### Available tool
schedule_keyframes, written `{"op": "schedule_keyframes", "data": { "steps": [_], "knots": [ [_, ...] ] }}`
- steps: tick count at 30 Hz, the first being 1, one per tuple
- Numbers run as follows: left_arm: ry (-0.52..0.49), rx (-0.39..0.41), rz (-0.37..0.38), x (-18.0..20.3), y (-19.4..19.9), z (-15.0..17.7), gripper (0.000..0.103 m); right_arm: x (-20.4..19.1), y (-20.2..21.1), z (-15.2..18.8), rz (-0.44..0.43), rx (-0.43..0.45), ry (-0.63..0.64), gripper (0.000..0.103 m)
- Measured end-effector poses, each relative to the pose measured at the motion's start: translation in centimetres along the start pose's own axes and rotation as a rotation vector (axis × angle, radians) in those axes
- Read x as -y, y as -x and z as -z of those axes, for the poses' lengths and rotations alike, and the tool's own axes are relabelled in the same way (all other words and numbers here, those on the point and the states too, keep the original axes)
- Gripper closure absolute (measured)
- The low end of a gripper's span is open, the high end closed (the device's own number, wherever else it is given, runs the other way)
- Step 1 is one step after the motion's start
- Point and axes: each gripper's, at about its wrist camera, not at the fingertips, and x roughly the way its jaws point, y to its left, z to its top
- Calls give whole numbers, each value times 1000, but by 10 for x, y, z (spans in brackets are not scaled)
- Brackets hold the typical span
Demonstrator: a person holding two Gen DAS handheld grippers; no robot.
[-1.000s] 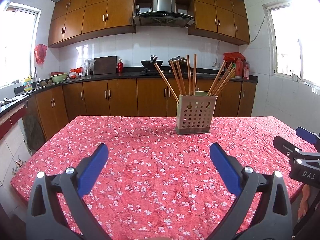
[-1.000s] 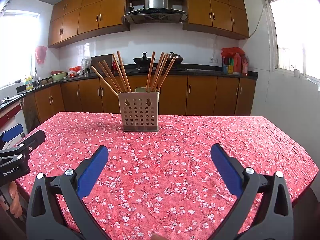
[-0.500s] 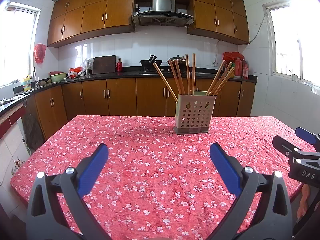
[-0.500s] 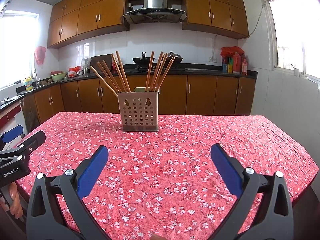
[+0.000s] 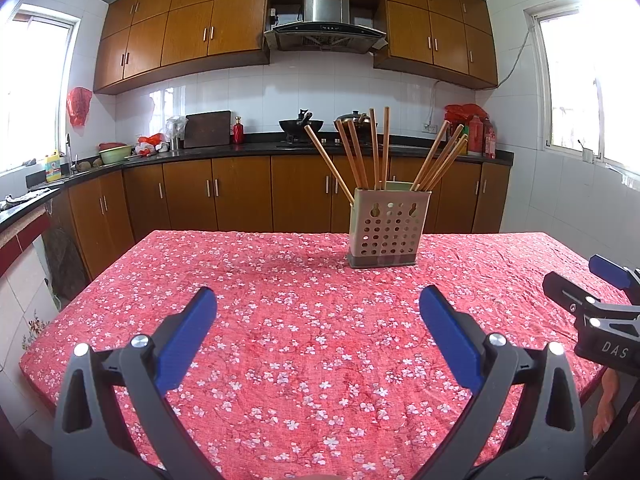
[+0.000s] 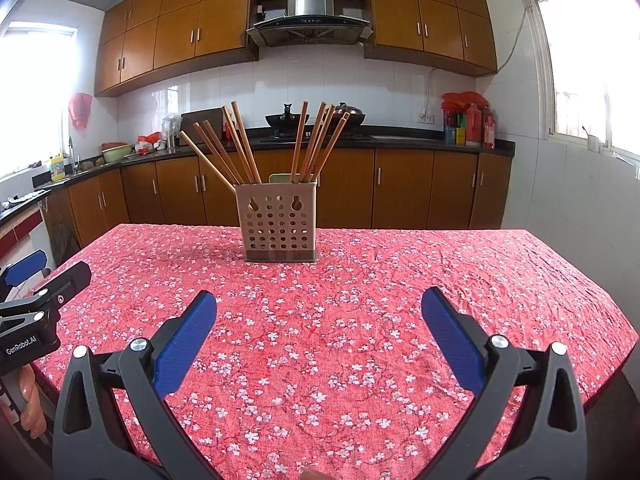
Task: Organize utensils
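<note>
A beige perforated utensil holder (image 5: 386, 228) stands upright on the far middle of the table, with several wooden chopsticks (image 5: 376, 148) fanned out of its top. It also shows in the right wrist view (image 6: 279, 226) with the chopsticks (image 6: 240, 148). My left gripper (image 5: 318, 312) is open and empty, low over the near table. My right gripper (image 6: 319, 312) is open and empty, likewise near. Each gripper shows at the edge of the other's view: the right one (image 5: 592, 304), the left one (image 6: 40, 292).
The table wears a red flowered cloth (image 5: 300, 320), also in the right wrist view (image 6: 400, 280). Behind it run brown kitchen cabinets (image 5: 240, 192) and a black counter with a wok (image 5: 301, 124), bottles (image 5: 478, 136) and a bowl (image 5: 115, 154).
Both views have tilted slightly, so the holder sits a little lower in the frames. Both grippers stay open and empty.
</note>
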Motion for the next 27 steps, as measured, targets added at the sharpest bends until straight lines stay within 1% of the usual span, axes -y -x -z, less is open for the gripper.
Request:
{"op": "schedule_keyframes", "data": {
  "steps": [27],
  "knots": [
    [0,-5,4,2,-1,1,4,-2,-1,1,0,-2,-4,2]
  ]
}}
